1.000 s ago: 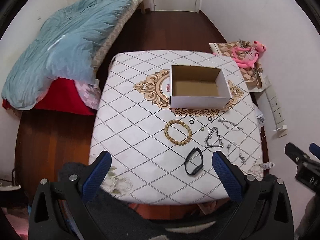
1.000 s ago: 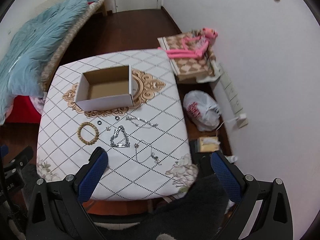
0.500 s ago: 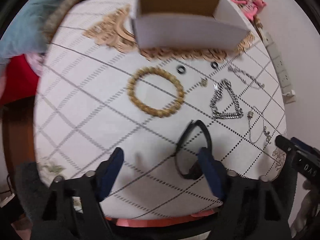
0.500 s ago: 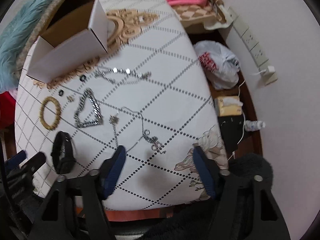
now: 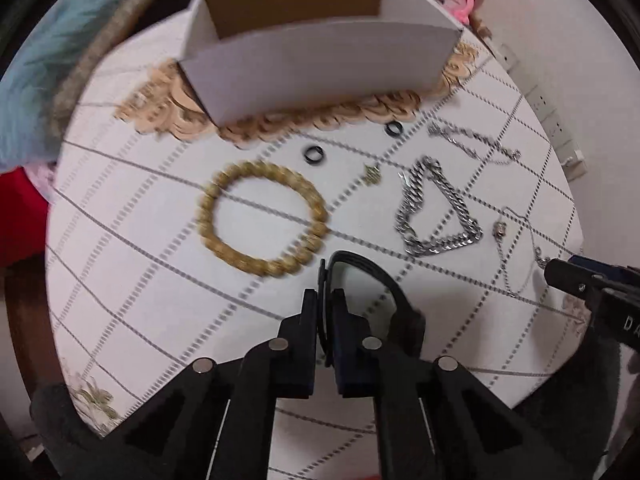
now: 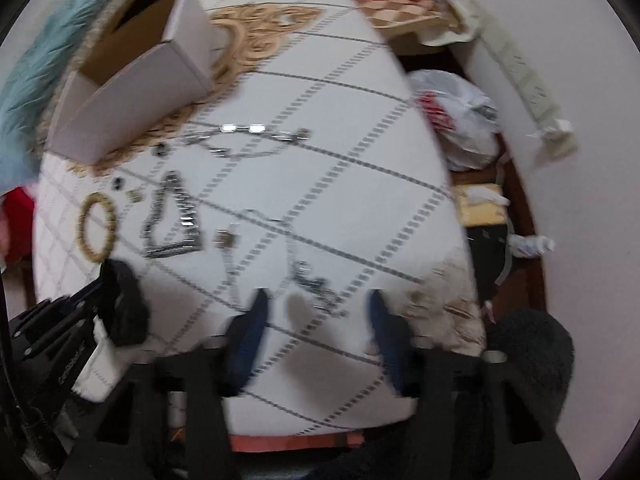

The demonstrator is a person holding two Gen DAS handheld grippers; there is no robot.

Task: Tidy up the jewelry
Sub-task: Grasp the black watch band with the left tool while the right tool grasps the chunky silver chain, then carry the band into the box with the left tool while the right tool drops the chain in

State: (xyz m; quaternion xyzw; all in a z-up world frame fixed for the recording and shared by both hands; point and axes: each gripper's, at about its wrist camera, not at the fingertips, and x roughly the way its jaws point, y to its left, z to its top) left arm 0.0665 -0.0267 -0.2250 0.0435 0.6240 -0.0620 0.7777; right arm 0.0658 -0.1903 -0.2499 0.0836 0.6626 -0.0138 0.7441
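Both my grippers have dropped from high above the table (image 5: 132,280) to just over its patterned cloth, so the jewelry now fills each view. My left gripper (image 5: 325,300) has just clamped its jaws onto one side of the black band (image 5: 372,276), which stands on edge between the pads near the front of the table; the rest of its loop curves off to the right of my fingers. My right gripper (image 6: 316,312) has been narrowing its jaws and they are still apart, pads touching nothing, with the pendant end of the thin necklace (image 6: 308,276) lying on the cloth between them.

Beyond the band lies the wooden bead bracelet (image 5: 262,220), flat and round. To its right sits the heavy silver chain (image 5: 436,216), bent into a rough triangle, with a small gold charm (image 5: 372,174) between the two. Two black rings (image 5: 314,155) lie nearer the white cardboard box (image 5: 320,68), which stands open on the ornate gold pattern at the far side of the table. Another silver chain (image 5: 476,146) stretches out to the right of the rings. In the right wrist view all is blurred.
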